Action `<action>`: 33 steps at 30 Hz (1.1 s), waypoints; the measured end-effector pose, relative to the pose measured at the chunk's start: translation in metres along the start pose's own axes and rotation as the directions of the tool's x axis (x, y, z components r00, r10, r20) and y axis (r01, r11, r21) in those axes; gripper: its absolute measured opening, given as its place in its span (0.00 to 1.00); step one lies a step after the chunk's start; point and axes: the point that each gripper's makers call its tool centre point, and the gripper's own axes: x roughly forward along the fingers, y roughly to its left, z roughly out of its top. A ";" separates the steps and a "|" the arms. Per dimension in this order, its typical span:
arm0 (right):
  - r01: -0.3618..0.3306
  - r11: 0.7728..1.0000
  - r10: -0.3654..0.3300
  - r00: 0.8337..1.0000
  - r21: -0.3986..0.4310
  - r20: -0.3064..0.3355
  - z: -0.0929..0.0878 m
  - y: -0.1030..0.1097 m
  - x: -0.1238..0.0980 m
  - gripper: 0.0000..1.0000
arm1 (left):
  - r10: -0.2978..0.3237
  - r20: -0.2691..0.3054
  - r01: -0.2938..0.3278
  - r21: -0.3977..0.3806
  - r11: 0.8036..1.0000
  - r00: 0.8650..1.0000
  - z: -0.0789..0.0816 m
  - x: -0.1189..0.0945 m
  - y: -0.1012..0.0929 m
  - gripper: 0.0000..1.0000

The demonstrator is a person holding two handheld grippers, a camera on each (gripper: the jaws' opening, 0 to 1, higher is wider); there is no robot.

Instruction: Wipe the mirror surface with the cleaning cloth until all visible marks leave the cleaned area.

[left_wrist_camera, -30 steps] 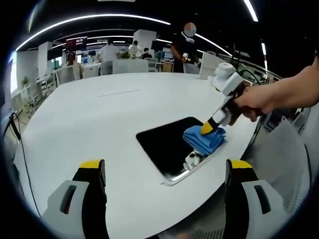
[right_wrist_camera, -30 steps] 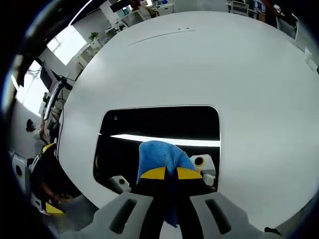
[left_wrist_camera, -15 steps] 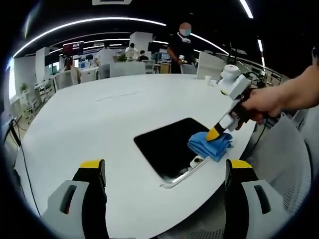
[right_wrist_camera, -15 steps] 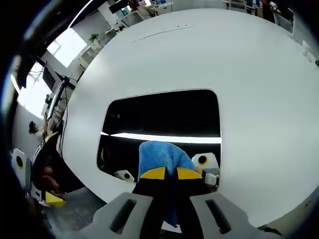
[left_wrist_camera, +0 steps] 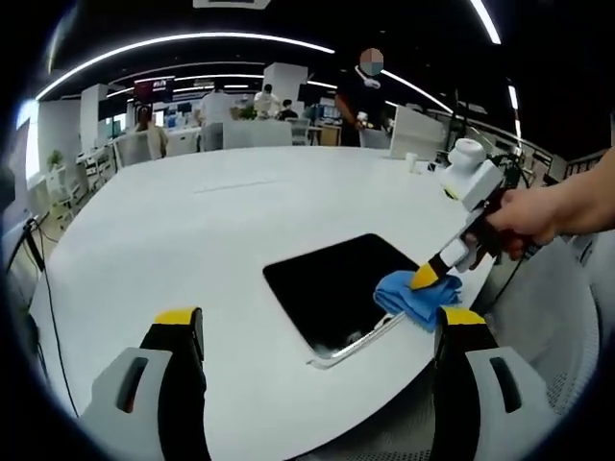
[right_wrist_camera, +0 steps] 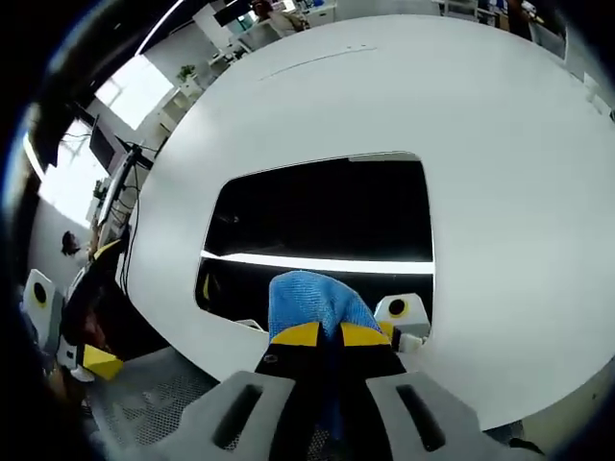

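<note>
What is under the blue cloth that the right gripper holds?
The blue cloth lies on the near edge of the dark mirror, gripped by the right gripper. The mirror part beneath the cloth is covered, so any marks there cannot be seen.

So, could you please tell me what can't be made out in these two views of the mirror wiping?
- Marks on the mirror: in both views its surface reads dark with reflections; smudges are too faint to tell.
- Mirror under the blue cloth: hidden by the cloth in the right gripper view.
- Right gripper fingertips: buried in the cloth in the left gripper view.
- Left gripper: jaw bases cut off by the bottom edge.
</note>
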 end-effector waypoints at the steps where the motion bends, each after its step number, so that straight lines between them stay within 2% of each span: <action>1: -0.001 1.000 0.001 1.000 -0.001 -0.002 -0.001 0.000 0.001 0.00 | -0.004 0.000 0.004 0.004 1.000 1.000 0.002 0.002 -0.002 0.99; 3: -0.003 1.000 0.003 1.000 -0.008 -0.006 -0.003 0.002 0.001 0.00 | -0.012 0.003 0.012 0.013 1.000 1.000 0.002 0.004 -0.005 0.99; 5: -0.005 1.000 0.005 1.000 -0.011 -0.008 -0.003 0.002 0.002 0.00 | -0.020 -0.012 0.021 0.026 0.999 1.000 -0.005 0.007 -0.005 0.99; 7: -0.009 1.000 0.009 1.000 -0.011 -0.011 -0.004 0.004 0.002 0.00 | -0.015 -0.030 0.016 0.017 1.000 0.999 -0.014 0.006 -0.003 0.99; 10: -0.009 1.000 0.009 1.000 -0.018 -0.005 -0.004 0.003 0.002 0.00 | -0.014 -0.025 0.014 -0.006 1.000 1.000 -0.015 0.001 -0.004 0.99; 13: -0.010 1.000 0.010 1.000 -0.024 -0.006 -0.004 0.003 0.003 0.00 | -0.015 -0.037 0.017 0.040 0.999 0.999 -0.016 -0.001 -0.008 0.99; 14: -0.008 0.999 0.008 1.000 -0.044 -0.007 -0.004 0.004 0.003 0.00 | 0.022 -0.057 -0.019 0.065 0.998 0.998 -0.019 -0.001 -0.002 0.99; 15: -0.009 0.999 0.009 1.000 -0.048 -0.005 -0.004 0.004 0.003 0.00 | 0.047 -0.066 -0.043 0.053 0.998 0.997 -0.020 0.000 0.002 0.99; 17: -0.015 0.999 0.015 1.000 -0.047 -0.004 -0.004 0.004 0.002 0.00 | 0.027 -0.046 -0.029 -0.032 0.999 0.999 -0.019 0.003 -0.001 0.99; 18: -0.017 0.999 0.017 1.000 -0.046 -0.006 -0.004 0.004 0.002 0.00 | 0.029 -0.059 -0.032 -0.048 0.998 0.998 -0.022 0.004 -0.001 0.99; 20: -0.018 0.999 0.018 1.000 -0.045 -0.007 -0.004 0.004 0.001 0.00 | 0.033 -0.076 -0.035 -0.018 0.999 0.997 -0.025 0.006 0.000 0.99; 27: -0.019 0.998 0.019 1.000 -0.052 -0.007 -0.005 0.000 -0.003 0.00 | 0.014 -0.060 -0.016 -0.031 0.999 0.998 -0.017 0.006 -0.007 0.99; 33: -0.027 0.999 0.027 1.000 -0.046 -0.005 -0.005 -0.007 -0.003 0.00 | 0.028 -0.054 -0.028 0.002 1.000 0.998 -0.027 0.010 -0.003 0.99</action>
